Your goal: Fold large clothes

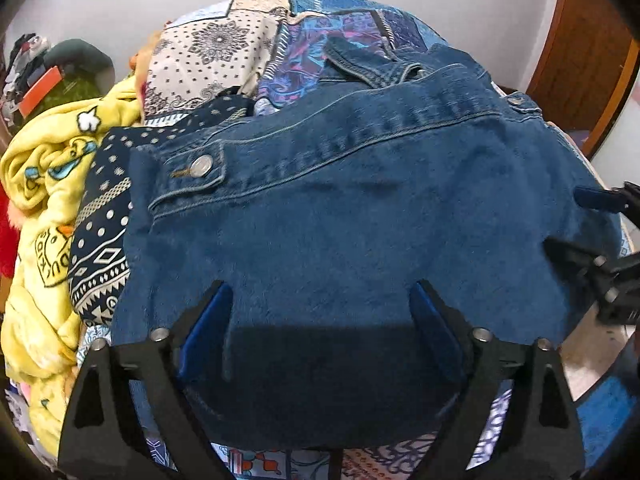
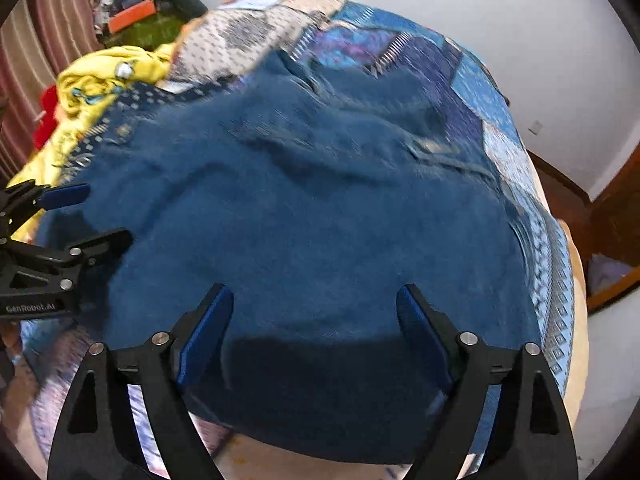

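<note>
On bed (image 1: 224,36), jacket (image 1: 340,216) lying folded, both hand-held grippers (image 1: 320,312) (image 2: 316,312) apart, empty; best to press flat, edges even.

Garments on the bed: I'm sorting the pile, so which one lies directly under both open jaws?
The blue denim jacket, spread flat in the middle. The yellow printed garment and navy patterned cloth lie bunched beside it.

You get bright, even indoor light. A dark shadow falls on the denim jacket (image 1: 360,240) between the fingers. Your right wrist view smears with motion blur; both fisheye views bend and darken at their edges.
</note>
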Demonstrator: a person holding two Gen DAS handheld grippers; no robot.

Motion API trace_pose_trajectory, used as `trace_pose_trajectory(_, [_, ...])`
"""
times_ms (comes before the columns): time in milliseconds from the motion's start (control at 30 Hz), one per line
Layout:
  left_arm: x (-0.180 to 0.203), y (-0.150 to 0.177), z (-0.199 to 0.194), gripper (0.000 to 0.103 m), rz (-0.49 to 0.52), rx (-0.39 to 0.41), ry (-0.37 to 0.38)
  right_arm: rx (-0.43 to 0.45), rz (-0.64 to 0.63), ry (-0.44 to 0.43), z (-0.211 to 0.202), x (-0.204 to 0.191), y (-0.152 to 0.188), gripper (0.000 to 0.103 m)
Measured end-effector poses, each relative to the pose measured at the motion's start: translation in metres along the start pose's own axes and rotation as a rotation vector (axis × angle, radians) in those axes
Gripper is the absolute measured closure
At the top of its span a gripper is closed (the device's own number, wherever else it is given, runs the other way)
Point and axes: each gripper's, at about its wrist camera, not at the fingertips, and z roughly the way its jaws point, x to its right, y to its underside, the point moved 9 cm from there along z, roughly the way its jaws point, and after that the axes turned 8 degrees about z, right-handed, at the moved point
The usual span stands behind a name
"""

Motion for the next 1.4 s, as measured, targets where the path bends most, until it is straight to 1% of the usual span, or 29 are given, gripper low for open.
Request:
trace_pose_trajectory(33, [-0.003, 0.003, -0.001, 0.002, -0.008, 0.006, -0.006, 0.002, 0.013, 0.006, -0.002, 0.008, 0.004, 0.014])
trace_pose_trajectory(67, [-0.007, 0.008, -0.003, 0.002, -0.021, 0.007, 0.000, 0.002, 0.027, 0.011, -0.005, 0.017, 0.007, 0.009])
trace_pose_trajectory(100, [-0.010, 0.013, -0.004, 0.002, -0.033, 0.007, 0.015, -0.002, 0.051, 0.017, -0.007, 0.027, 0.010, 0.002])
trace_pose_trajectory(133, [-0.013, 0.017, -0.005, 0.002, -0.048, 0.006, 0.024, -0.005, 0.080, 0.014, -0.010, 0.036, 0.013, 0.000])
trace_pose_trajectory(167, [-0.018, 0.022, -0.008, 0.002, -0.064, 0.003, 0.017, -0.008, 0.111, -0.003, -0.012, 0.044, 0.017, 0.000])
trace_pose_trajectory(267, [-0.037, 0.040, -0.018, 0.002, -0.092, -0.006, -0.023, -0.012, 0.174, -0.003, -0.020, 0.064, 0.027, 0.000])
trace_pose_trajectory(367, [-0.054, 0.059, -0.029, 0.002, -0.112, -0.016, -0.080, -0.026, 0.211, 0.059, -0.028, 0.080, 0.041, 0.000])
trace_pose_trajectory(400, [-0.061, 0.068, -0.032, 0.002, -0.131, -0.022, -0.080, -0.038, 0.224, 0.057, -0.029, 0.085, 0.046, 0.000])
trace_pose_trajectory(467, [-0.074, 0.082, -0.039, 0.002, -0.193, -0.031, -0.063, -0.055, 0.259, 0.044, -0.032, 0.091, 0.055, 0.000])
trace_pose_trajectory(567, [-0.101, 0.113, -0.044, 0.002, -0.293, -0.085, -0.096, -0.069, 0.303, 0.049, -0.037, 0.101, 0.065, 0.000])
trace_pose_trajectory(633, [-0.115, 0.128, -0.050, 0.002, -0.370, -0.098, -0.079, -0.070, 0.317, 0.060, -0.043, 0.105, 0.069, 0.000])
trace_pose_trajectory(733, [-0.129, 0.140, -0.060, 0.002, -0.488, -0.081, -0.020, -0.056, 0.314, 0.070, -0.052, 0.105, 0.068, 0.000])
trace_pose_trajectory(833, [-0.128, 0.140, -0.073, 0.002, -0.561, -0.029, 0.051, -0.020, 0.305, 0.055, -0.064, 0.099, 0.060, 0.000])
trace_pose_trajectory(867, [-0.123, 0.139, -0.076, 0.002, -0.586, -0.006, 0.100, -0.009, 0.304, 0.051, -0.067, 0.098, 0.059, 0.000])
trace_pose_trajectory(967, [-0.105, 0.132, -0.074, 0.002, -0.638, 0.016, 0.239, 0.034, 0.299, 0.019, -0.077, 0.085, 0.047, 0.000])
trace_pose_trajectory(1067, [-0.075, 0.124, -0.061, 0.002, -0.682, 0.007, 0.422, 0.052, 0.286, -0.009, -0.076, 0.071, 0.036, 0.000])
trace_pose_trajectory(1100, [-0.070, 0.122, -0.055, 0.002, -0.697, -0.002, 0.459, 0.057, 0.279, -0.021, -0.076, 0.065, 0.033, 0.000])
trace_pose_trajectory(1200, [-0.057, 0.118, -0.036, 0.003, -0.748, -0.024, 0.542, 0.052, 0.265, -0.042, -0.068, 0.056, 0.029, 0.000])
trace_pose_trajectory(1300, [-0.051, 0.109, -0.021, 0.011, -0.789, -0.013, 0.616, 0.034, 0.256, -0.059, -0.059, 0.048, 0.032, 0.000])
trace_pose_trajectory(1333, [-0.051, 0.105, -0.017, 0.013, -0.802, -0.008, 0.639, 0.023, 0.253, -0.068, -0.054, 0.047, 0.033, 0.000])
trace_pose_trajectory(1367, [-0.050, 0.099, -0.013, 0.013, -0.807, 0.008, 0.656, 0.014, 0.251, -0.074, -0.052, 0.046, 0.034, 0.000])
trace_pose_trajectory(1400, [-0.051, 0.095, -0.011, 0.013, -0.800, 0.019, 0.651, -0.004, 0.250, -0.078, -0.046, 0.045, 0.035, 0.000])
